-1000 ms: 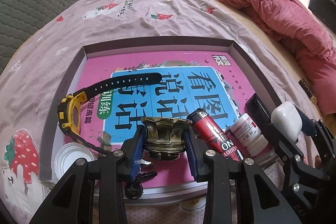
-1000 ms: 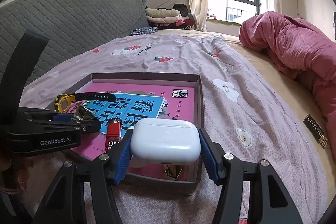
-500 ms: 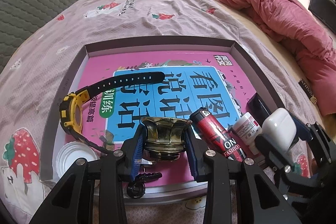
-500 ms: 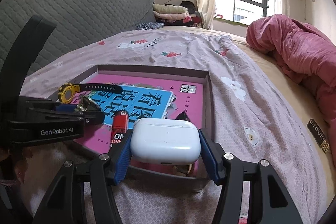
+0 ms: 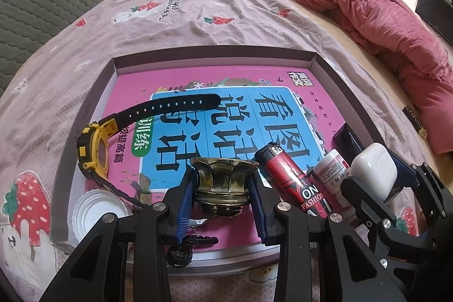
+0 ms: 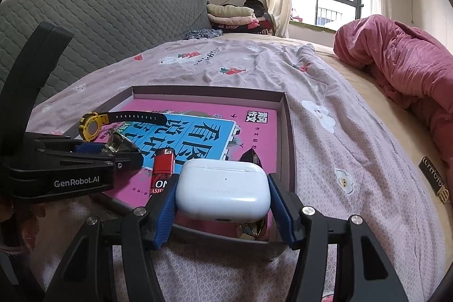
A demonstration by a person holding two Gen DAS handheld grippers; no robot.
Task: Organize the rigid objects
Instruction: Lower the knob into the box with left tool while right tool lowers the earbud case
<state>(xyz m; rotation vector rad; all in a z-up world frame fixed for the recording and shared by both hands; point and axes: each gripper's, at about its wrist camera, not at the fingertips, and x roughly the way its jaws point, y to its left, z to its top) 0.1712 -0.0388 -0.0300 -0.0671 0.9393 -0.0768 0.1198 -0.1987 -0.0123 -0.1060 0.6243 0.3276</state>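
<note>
Both grippers loaded over the shallow grey cardboard tray (image 5: 339,75)

Left gripper (image 5: 223,194) clamps a tarnished fluted brass cup (image 5: 223,183); right gripper (image 6: 222,201) clamps a smooth white earbud case (image 6: 222,191). A red lighter (image 5: 288,174) and a yellow-black watch (image 5: 96,149) lie nearby on a pink book (image 5: 254,81).

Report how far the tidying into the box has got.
Done: the box on the bed already holds the pink book, the yellow watch, the red lighter, a white pill bottle and a white lid. In hand: the left claw grips a brass cup, and the right claw grips white earbuds case, both over the box's near edge. Left: setting both down.
</note>
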